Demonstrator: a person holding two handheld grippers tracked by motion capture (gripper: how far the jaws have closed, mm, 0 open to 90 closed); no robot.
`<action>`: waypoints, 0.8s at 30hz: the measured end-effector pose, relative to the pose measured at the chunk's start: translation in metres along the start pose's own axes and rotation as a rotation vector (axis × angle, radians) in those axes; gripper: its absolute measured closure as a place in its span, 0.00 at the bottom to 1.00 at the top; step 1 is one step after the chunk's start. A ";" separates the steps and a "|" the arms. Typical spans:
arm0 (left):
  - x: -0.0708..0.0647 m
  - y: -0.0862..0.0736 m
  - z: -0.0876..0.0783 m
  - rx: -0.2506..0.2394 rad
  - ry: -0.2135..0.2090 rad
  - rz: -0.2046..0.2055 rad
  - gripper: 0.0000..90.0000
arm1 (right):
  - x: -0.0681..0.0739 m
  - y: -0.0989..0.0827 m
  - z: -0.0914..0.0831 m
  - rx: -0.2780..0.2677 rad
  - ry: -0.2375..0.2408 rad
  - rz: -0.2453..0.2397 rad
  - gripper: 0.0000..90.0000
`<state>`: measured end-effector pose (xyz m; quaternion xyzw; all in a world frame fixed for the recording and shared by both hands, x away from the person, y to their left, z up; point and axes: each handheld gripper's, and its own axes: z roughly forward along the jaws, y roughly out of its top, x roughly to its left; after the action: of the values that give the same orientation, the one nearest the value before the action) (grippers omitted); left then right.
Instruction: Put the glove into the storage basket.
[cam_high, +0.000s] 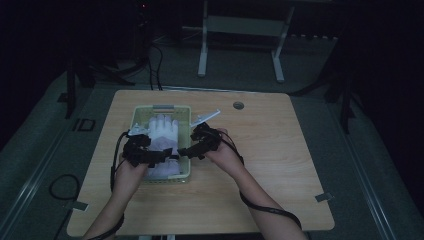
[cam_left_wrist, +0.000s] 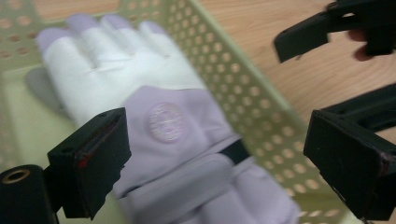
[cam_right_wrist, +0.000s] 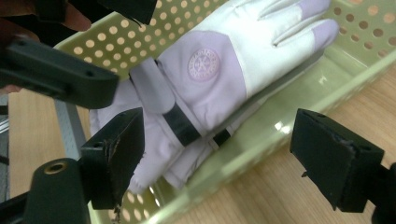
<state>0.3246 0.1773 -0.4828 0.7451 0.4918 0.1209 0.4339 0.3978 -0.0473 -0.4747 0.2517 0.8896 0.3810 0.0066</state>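
Because the glove (cam_high: 162, 137) lies flat inside the pale green perforated basket (cam_high: 186, 112), with its fingers pointing to the far side of the table (cam_high: 280, 165) and its cuff toward the person, its long axis runs away from the person, along the basket's length. Both grippers stand at the cuff end. The left gripper (cam_high: 167, 153) reaches over the near left part of the basket and the right gripper (cam_high: 184, 151) comes in from the right wall, so their tips almost meet above the cuff. The two seem about equally near to it; I cannot say which is nearer.

Seen from the left gripper view, the glove (cam_left_wrist: 154, 116) sits between and beyond the wide-apart jaws, nothing held, and the basket wall (cam_left_wrist: 243, 93) runs beside it. The right gripper view shows the glove (cam_right_wrist: 219, 70) from the other side, with the black strap (cam_right_wrist: 180, 123) across the wrist and what looks like a second layer of purple fabric under it, which the high view does not make clear. Its jaws are also spread and empty, one over the basket and the other over the table outside it.
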 end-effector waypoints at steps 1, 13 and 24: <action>-0.004 0.000 0.000 -0.006 -0.012 0.003 0.08 | -0.001 -0.002 -0.002 -0.001 -0.002 -0.004 0.20; -0.050 -0.001 0.011 -0.036 -0.072 0.093 0.08 | -0.011 -0.034 -0.023 -0.014 -0.019 0.007 0.19; -0.091 -0.008 0.021 -0.096 -0.297 0.170 0.02 | -0.027 -0.063 -0.049 -0.033 -0.039 0.034 0.19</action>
<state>0.2882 0.0907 -0.4792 0.7721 0.3510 0.0691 0.5252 0.3829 -0.1292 -0.4880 0.2741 0.8785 0.3906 0.0216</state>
